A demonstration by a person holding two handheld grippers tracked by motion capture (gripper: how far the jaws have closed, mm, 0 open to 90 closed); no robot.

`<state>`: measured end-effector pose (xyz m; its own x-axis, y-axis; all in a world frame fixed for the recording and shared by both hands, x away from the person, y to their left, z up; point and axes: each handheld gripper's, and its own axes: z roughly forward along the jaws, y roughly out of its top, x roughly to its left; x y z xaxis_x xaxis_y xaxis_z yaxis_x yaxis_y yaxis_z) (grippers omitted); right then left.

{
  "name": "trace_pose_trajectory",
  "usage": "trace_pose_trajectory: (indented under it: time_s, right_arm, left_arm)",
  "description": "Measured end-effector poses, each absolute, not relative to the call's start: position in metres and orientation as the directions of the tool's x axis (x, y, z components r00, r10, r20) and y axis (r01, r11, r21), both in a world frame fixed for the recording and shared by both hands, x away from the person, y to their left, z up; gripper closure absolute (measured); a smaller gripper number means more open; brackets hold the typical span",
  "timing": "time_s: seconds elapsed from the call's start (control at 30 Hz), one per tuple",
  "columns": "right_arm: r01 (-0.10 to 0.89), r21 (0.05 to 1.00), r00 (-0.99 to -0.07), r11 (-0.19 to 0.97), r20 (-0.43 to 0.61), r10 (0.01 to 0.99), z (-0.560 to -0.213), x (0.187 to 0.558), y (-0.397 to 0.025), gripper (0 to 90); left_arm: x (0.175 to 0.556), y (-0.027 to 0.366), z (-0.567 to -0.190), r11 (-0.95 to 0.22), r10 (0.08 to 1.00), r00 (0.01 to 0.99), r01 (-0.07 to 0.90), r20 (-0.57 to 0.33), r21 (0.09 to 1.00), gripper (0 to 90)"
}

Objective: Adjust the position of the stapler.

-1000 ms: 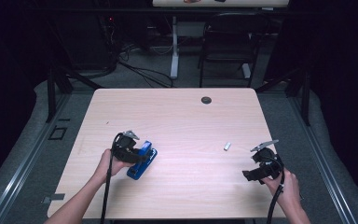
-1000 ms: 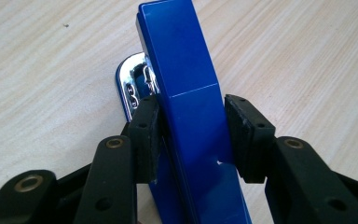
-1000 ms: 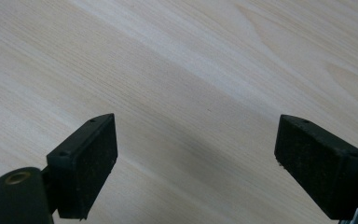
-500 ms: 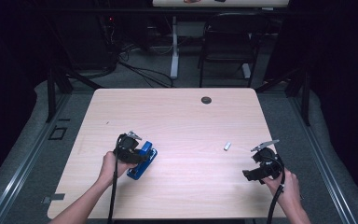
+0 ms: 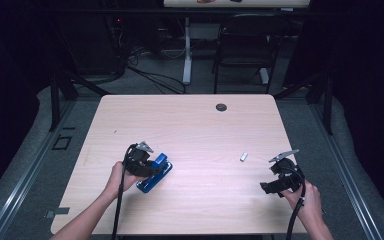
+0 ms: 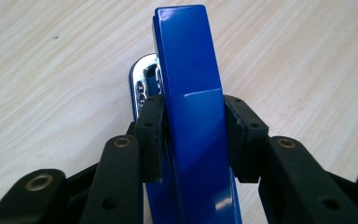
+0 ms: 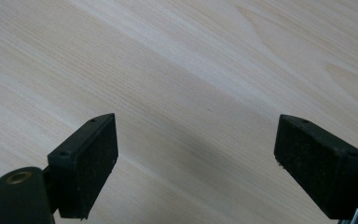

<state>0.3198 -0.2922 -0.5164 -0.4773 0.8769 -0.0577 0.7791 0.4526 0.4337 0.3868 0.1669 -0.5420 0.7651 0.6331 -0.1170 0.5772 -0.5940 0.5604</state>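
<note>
Light wood table (image 5: 190, 125) seen from above. Blue stapler (image 5: 154, 172) lies near left part of table, toward near edge. Left gripper (image 5: 145, 167) clamped on stapler, black pads pressing both sides of blue top arm (image 6: 193, 116); chrome base plate (image 6: 142, 84) visible underneath. Right gripper (image 5: 275, 186) at near right, jaws spread wide, holding nothing, bare wood between pads (image 7: 88, 163). Small white object (image 5: 244, 156) lies just beyond right gripper, well apart from stapler. Dark round grommet (image 5: 221, 107) near far edge. Table between grippers bare.

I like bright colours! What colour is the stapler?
The stapler is shiny blue, clearest in the left gripper view.
</note>
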Motion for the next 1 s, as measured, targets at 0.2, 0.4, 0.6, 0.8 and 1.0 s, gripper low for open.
trace_pose_trajectory:
  time_s: [0.2,0.4,0.6,0.8,1.0]
  right_arm:
    - [0.779,0.432,-0.478,0.455,-0.06,0.876,-0.5162,0.3197,-0.2928,13.0]
    - [0.778,0.439,-0.473,0.45,-0.063,0.879,-0.516,0.3187,-0.2924,13.0]
    - [0.779,0.434,-0.477,0.451,-0.055,0.877,-0.5159,0.3192,-0.2919,13.1]
    - [0.78,0.43,-0.478,0.454,-0.058,0.876,-0.5163,0.3197,-0.2924,13.0]
    - [0.781,0.429,-0.477,0.454,-0.058,0.877,-0.5164,0.3198,-0.2925,13.0]
  left_arm:
    - [0.3863,0.1656,-0.543,-0.608,0.597,0.793,0.545,-0.12,0.578,63.1]
    - [0.388,0.1656,-0.545,-0.605,0.564,0.811,0.534,-0.155,0.591,64.3]
    - [0.3871,0.1611,-0.5445,-0.637,0.529,0.839,0.493,-0.129,0.592,64.8]
    - [0.3885,0.1598,-0.5449,-0.649,0.503,0.855,0.471,-0.127,0.597,64.9]
    - [0.3902,0.1583,-0.5452,-0.659,0.482,0.867,0.454,-0.127,0.6,65.1]
